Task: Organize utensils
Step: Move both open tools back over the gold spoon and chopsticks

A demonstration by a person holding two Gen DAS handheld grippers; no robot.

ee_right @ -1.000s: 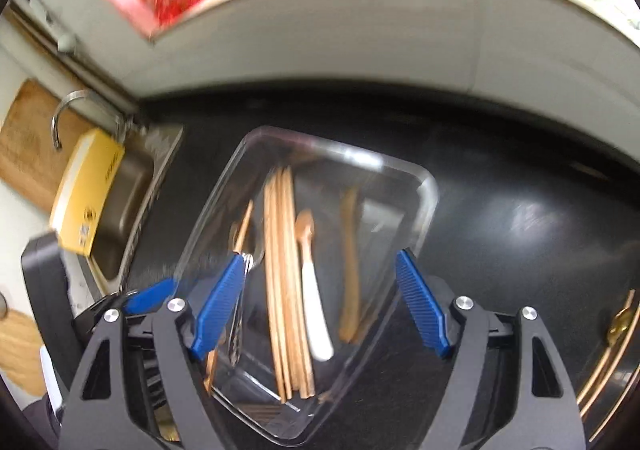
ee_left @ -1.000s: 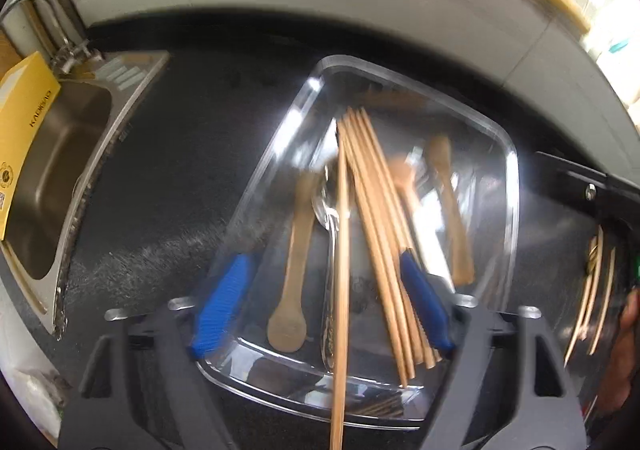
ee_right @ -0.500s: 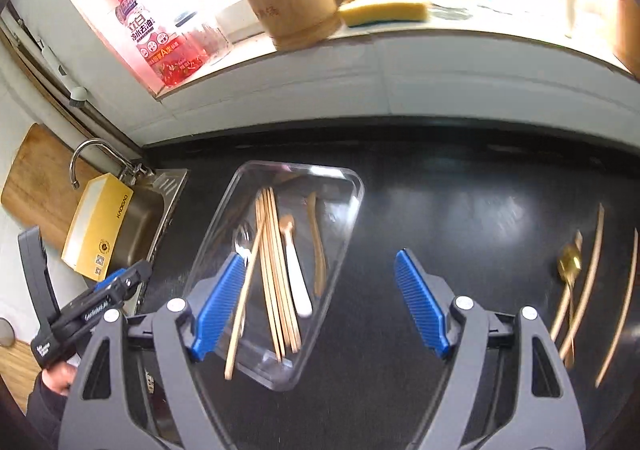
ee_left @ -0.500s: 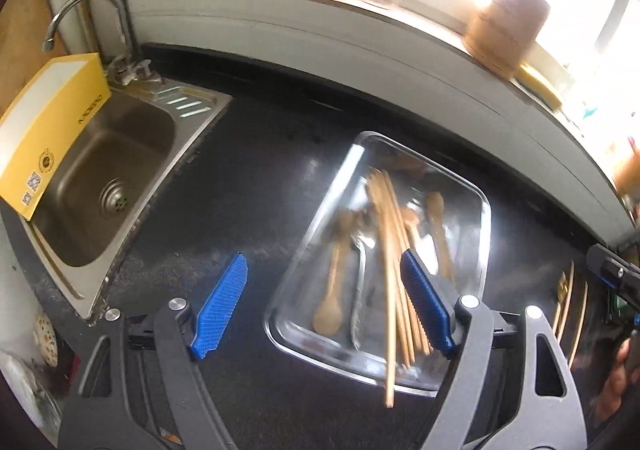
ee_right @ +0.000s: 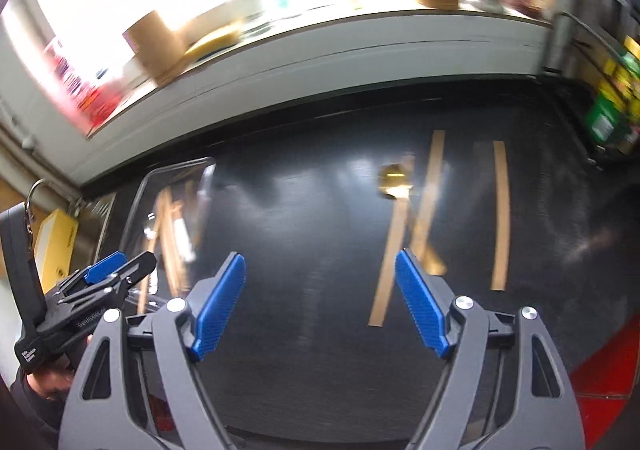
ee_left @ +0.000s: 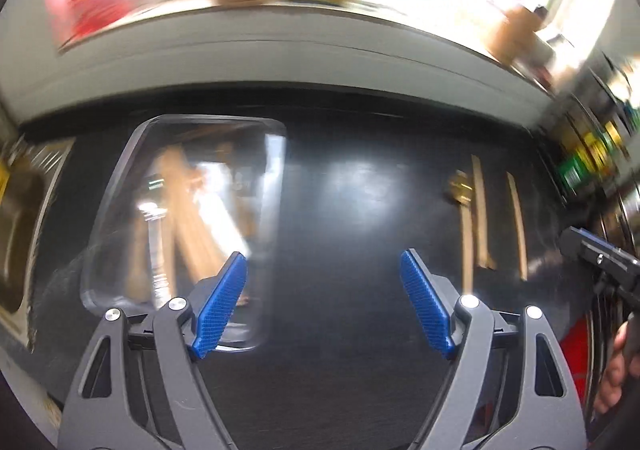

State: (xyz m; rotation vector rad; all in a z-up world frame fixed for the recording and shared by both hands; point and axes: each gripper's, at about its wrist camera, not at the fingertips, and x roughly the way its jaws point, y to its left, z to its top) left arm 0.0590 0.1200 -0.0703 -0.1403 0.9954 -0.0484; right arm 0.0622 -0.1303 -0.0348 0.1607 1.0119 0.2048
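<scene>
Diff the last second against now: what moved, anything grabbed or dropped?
Both views swung right: the left tongs left the clear tray for bare black counter, and the right tongs now face the loose chopsticks and gold spoon. Nothing grabbed or dropped. Both tongs stay open and empty; the tray stays loaded.

Kitchen: black countertop (ee_left: 340,209), steel sink (ee_left: 20,234), windowsill (ee_right: 320,41).
</scene>
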